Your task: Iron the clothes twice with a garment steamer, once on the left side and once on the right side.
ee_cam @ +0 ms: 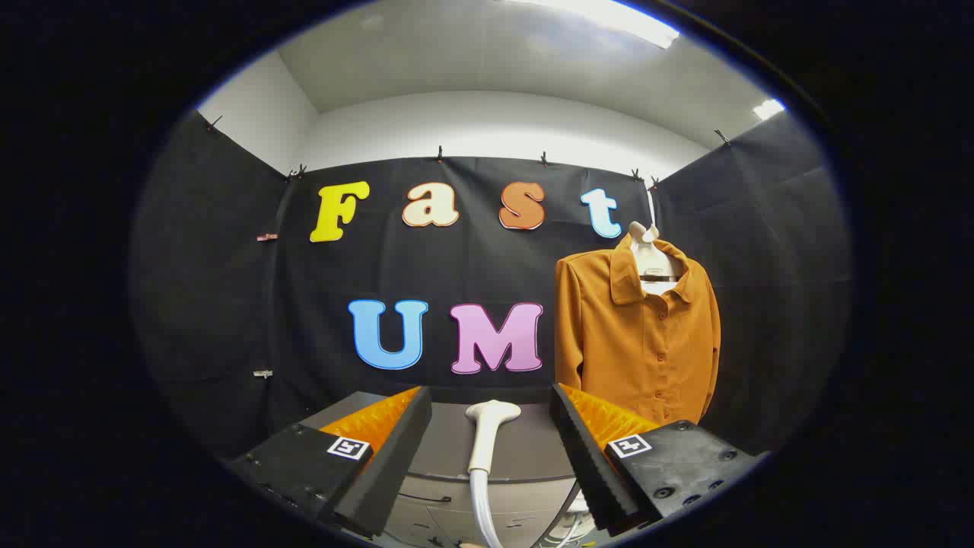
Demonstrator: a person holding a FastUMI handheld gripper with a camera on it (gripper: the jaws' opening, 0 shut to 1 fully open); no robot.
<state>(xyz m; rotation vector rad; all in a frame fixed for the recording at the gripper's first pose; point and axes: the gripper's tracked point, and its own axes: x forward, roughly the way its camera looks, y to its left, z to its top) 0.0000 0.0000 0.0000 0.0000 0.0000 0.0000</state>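
The shirt (638,335) at about four o'clock from the booth's middle is a plain rusty orange, with buttons of the same colour down its front. It hangs on a pale cream hanger (652,255). The garment steamer (487,434), between the spread fingers of the gripper (491,449) at six o'clock, is off-white, and its hose (482,506) is white. The surface (525,449) under it looks grey-brown, though dimly lit.
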